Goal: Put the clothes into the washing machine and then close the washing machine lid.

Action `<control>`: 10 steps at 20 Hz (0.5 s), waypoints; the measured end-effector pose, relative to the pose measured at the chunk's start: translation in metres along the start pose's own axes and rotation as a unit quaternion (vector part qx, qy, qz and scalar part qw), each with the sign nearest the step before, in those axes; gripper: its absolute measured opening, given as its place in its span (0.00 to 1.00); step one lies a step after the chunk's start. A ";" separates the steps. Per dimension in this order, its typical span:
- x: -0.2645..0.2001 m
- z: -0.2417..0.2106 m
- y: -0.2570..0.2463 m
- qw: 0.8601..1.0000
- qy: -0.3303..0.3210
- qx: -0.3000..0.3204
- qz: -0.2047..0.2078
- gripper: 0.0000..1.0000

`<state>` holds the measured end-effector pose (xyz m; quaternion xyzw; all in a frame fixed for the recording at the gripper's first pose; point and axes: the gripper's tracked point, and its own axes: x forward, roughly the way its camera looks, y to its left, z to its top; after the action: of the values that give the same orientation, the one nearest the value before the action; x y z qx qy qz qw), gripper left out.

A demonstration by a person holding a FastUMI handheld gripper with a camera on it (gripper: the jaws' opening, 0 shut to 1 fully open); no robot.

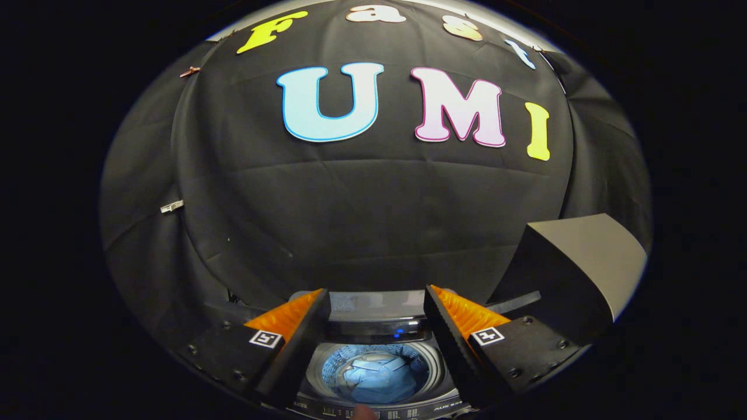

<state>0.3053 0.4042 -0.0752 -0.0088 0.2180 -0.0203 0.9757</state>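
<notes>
While we look down along the fingers, the scene lies so:

Gripper: our gripper (376, 303) hangs above the machine with its two fingers spread wide apart, and we see nothing held between them.

Washing machine: the grey top-loading washing machine (443, 388) sits below and between the fingers, with its round drum opening facing up at us.

Drum: the pale perforated metal drum (332, 364) is lit inside and holds the clothes.

Clothes: a bundle of blue denim-like clothes (376, 379) lies at the bottom of the drum, in the gap between the two fingers and well below them.

Lid: the washing machine lid (373, 304), a glossy panel with a dark lower edge, stands raised at the back of the opening, just beyond the fingertips.

Control strip: a dark control strip with small markings (402, 413) runs along the near rim; we cannot make out the markings.

Grey panel: a slanted grey flat panel (589, 256) stands beyond the right finger, against the black cloth wall (362, 216).
</notes>
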 end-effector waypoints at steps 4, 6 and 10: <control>0.014 -0.056 0.010 0.999 0.038 0.006 0.016 1.00; 0.015 -0.083 0.009 0.999 0.050 -0.001 0.015 1.00; 0.011 -0.128 -0.004 0.998 0.065 -0.024 -0.009 1.00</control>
<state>0.2606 0.3989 -0.1961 -0.0324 0.2811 -0.0241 0.9588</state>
